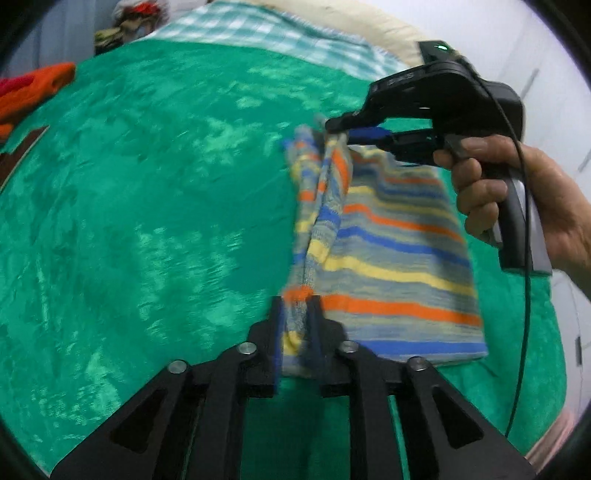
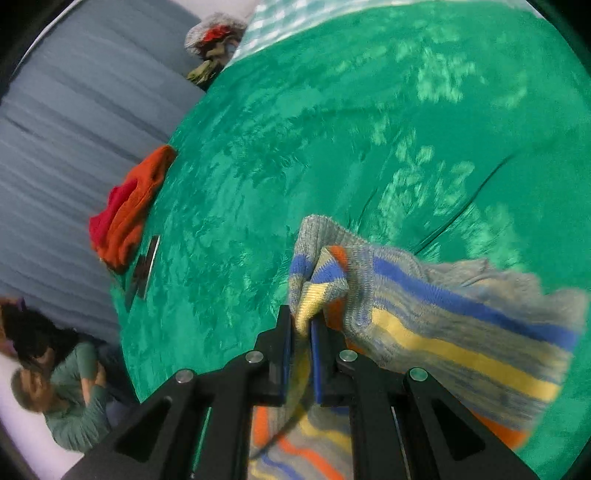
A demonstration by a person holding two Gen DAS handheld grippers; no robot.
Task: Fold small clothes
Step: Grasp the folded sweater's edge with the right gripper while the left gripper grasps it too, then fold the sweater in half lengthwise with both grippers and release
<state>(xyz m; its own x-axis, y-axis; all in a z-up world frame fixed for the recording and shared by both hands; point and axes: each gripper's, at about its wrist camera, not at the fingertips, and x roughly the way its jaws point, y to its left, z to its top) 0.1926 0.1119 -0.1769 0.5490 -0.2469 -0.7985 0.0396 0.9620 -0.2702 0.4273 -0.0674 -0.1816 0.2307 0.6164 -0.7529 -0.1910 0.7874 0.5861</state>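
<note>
A small striped knit garment [image 1: 399,254] in grey, blue, yellow and orange hangs between both grippers above the green blanket [image 1: 147,203]. My left gripper [image 1: 297,314] is shut on its near edge. My right gripper [image 1: 338,134] is shut on its far edge, held by a hand [image 1: 517,199]. In the right wrist view the right gripper [image 2: 301,325] pinches a yellow-striped fold of the garment [image 2: 461,325], which drapes to the right and below the fingers.
An orange and red garment [image 2: 129,210] lies at the blanket's left edge [image 1: 33,88]. A dark flat object [image 2: 146,266] lies beside it. A pile of clothes [image 2: 214,40] sits at the far end near a checked cloth [image 1: 258,29]. A person [image 2: 70,373] sits low left.
</note>
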